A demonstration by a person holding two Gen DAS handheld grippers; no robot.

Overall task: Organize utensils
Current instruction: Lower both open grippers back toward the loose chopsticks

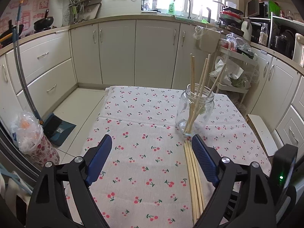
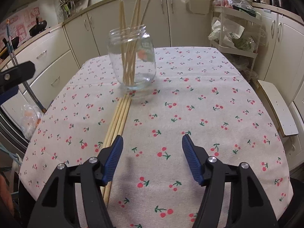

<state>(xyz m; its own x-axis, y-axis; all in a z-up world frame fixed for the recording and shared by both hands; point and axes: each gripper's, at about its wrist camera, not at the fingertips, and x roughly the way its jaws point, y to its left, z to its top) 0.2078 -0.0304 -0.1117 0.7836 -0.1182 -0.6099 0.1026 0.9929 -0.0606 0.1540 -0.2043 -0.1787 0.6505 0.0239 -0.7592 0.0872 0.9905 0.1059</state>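
Left wrist view showed the left gripper (image 1: 151, 142) released, its blue fingers spread wide over a table (image 1: 133, 171) covered in a cherry-print cloth. Right wrist view showed the right gripper (image 2: 152, 142) released too, holding nothing. A glass jar (image 2: 133, 57) stood upright on the cloth with several chopsticks leaning inside it. Four more loose chopsticks (image 2: 118, 117) lay side by side on the cloth, their far tips touching or just short of the jar's base, their near ends passing under the right gripper's left finger. Because the sticks lay packed together, a grasp would likely catch several or roll them apart, and a nudge at the tips might tip the jar. The table sat in a kitchen with cream cabinets (image 1: 114, 47), a sink tap (image 1: 182, 1) under a window, and a dustpan (image 1: 57, 129) on the floor.
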